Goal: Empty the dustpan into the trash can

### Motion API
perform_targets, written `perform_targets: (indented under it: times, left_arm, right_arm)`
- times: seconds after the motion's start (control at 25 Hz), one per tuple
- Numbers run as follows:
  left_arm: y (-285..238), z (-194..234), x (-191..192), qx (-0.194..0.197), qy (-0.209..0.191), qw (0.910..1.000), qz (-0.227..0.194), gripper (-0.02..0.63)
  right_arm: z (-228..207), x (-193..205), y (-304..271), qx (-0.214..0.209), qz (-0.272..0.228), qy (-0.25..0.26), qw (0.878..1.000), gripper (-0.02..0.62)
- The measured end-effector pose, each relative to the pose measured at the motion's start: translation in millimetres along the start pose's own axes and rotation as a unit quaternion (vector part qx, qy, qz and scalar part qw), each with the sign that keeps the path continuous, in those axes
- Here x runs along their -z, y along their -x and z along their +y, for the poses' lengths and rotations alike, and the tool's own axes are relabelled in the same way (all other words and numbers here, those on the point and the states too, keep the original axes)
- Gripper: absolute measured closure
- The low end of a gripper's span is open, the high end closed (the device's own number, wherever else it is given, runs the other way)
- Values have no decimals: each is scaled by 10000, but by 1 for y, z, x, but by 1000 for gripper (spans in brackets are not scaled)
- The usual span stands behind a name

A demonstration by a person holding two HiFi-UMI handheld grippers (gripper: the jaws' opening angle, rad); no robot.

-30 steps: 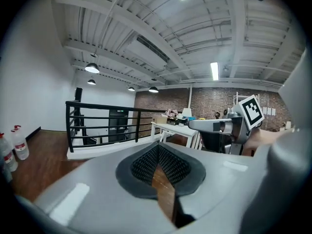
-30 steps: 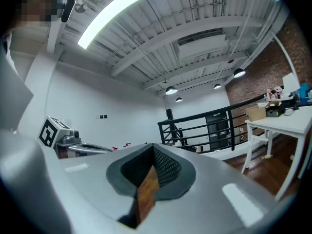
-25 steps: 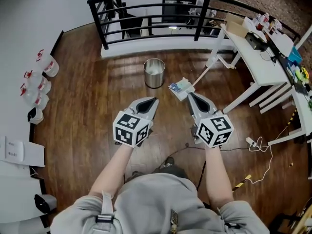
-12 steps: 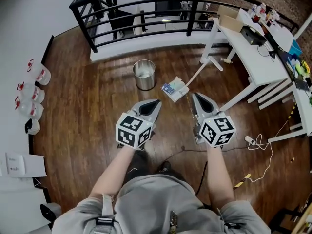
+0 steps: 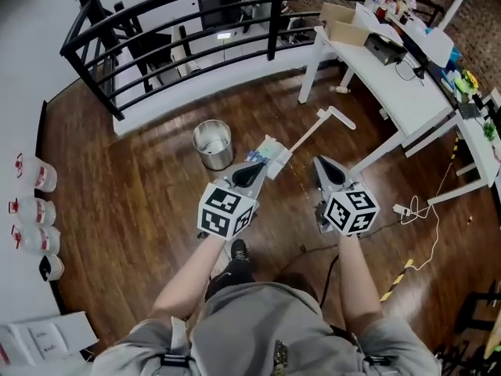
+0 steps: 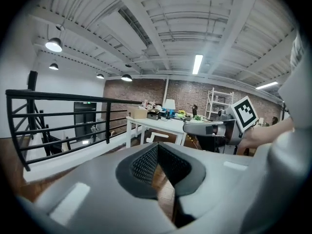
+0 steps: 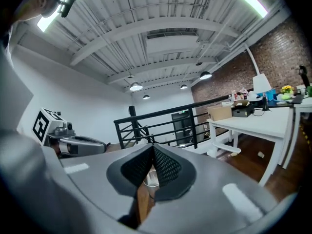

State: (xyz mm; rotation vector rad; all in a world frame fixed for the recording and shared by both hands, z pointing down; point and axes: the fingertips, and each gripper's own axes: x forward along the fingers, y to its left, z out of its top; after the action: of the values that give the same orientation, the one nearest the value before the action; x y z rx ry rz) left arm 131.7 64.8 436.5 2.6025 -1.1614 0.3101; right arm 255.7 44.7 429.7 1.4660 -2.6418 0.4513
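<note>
black railing (image 5: 156, 34) at top | white table (image 5: 391, 84) right, cardboard box (image 5: 338, 14) on it | jugs (image 5: 33, 175) at far left

My left gripper (image 5: 250, 170) and right gripper (image 5: 323, 164) are grey, their cubes patterned with black-and-white squares. The trash can (image 5: 213, 143) is silver, the dustpan (image 5: 273, 152) white and the floor (image 5: 133, 202) brown wood.

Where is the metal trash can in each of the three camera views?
Head view: trash can left of centre, just beyond the left gripper.
Left gripper view: not in it.
Right gripper view: low centre, glimpsed through the gap below the jaws' tips.
Shared landmark: the black railing.
</note>
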Motion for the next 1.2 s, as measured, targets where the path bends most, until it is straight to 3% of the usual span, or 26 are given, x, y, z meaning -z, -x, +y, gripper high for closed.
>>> perform_targets:
  times: [0.24,0.48,0.76,0.88,0.96,1.2]
  left_arm:
    - [-35,50,0,420,2,9987,275,603]
    - [-91,65,-3,629,115,9971,421,603]
    - [-152,87,-10,385,-21,9989,277,603]
    - [-179,102,-2,291,36,9980,554,603]
    - [-202,110,8,238,90,9969,739,603]
    - [-251,123,33,140,264,9929,1153,603]
  right_arm:
    - [-17,3,-41,588,122,-114,9981,591]
    - [-74,11,-65,944,268,-319,9947,578]
    - [-170,51,-114,1461,545,-805,9845,455]
    - [-211,71,-141,1713,790,-943,9775,398]
    - [-236,87,-159,1810,959,-976,9739,397]
    - [-285,126,-211,1850,1283,-1232,9665,334]
